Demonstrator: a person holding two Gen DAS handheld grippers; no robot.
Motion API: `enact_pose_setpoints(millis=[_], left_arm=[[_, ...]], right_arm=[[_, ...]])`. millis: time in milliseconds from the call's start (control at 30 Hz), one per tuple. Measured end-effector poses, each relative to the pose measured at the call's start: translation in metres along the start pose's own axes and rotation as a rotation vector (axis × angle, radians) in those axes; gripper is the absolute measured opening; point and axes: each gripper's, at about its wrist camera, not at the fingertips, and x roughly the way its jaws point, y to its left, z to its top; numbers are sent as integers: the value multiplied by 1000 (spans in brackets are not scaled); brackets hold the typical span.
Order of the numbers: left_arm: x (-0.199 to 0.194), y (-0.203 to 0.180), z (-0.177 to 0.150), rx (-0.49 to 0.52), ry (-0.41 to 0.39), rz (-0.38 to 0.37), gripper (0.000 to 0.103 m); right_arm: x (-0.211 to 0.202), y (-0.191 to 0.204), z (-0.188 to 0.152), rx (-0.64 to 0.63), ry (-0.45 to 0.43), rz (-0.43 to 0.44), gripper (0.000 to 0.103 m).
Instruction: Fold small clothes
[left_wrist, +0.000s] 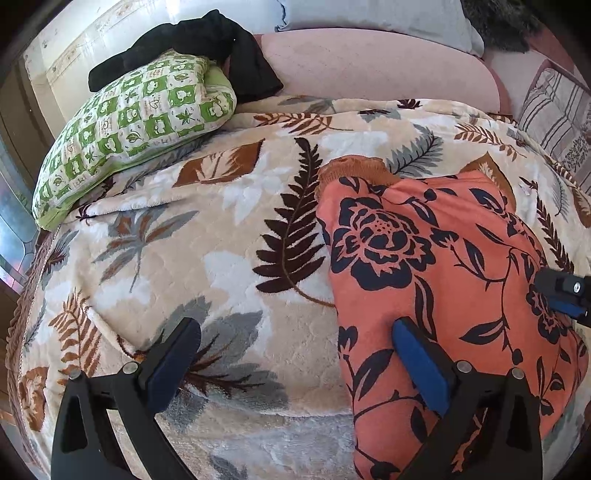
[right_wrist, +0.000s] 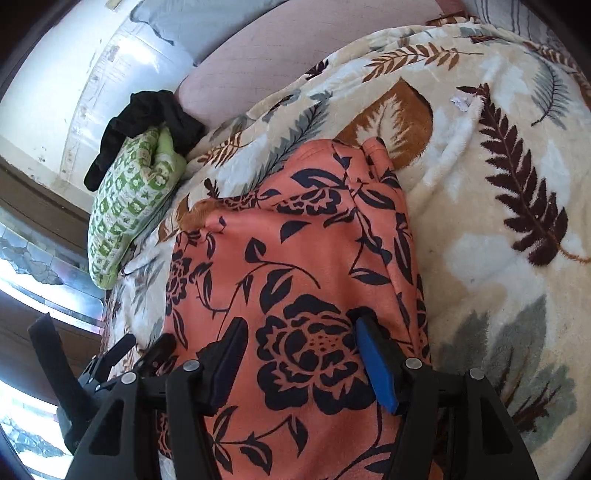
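While both hand-held grippers (left_wrist: 295, 354) (right_wrist: 301, 350) gape empty over the orange garment (left_wrist: 443, 280), a green pillow (left_wrist: 136, 122) lies well apart.

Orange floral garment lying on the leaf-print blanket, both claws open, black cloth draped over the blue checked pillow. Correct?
One error: the pillow is green and white checked, not blue; the left wrist view shows it. The rest holds: orange floral garment on the leaf-print blanket, left claw and right claw open, black cloth draped over the pillow.

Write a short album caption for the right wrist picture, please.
Open right hand-held gripper poised over orange floral garment on leaf-patterned blanket.
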Motion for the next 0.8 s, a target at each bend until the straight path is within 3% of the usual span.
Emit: enact_pose_setpoints(millis=[133,267,333,400,433,567,700,800], left_arm=[[-7,11,6,-54,-28,-32,103],[-4,17,12,-82,-31,-29,103],[11,12,9,-45,28,1,103],[15,8,6,-25,22,12,103],[14,7,7,-19,18,14,103],[5,12,12,-25,-8,10,103],[-4,20,13,-71,-29,-53,103],[-7,20,13,-78,-32,-90,103]], right_arm=[[-9,-12,18,120,-62,115,66],[4,2,45,85,-92,128,66],[22,0,56,120,-59,126,66],[51,-8,63,149,34,86,65],[55,-9,64,140,31,81,65],[33,-3,64,120,-13,113,65],[0,-12,61,124,-88,120,66],[-18,-26,48,135,-95,89,66]])
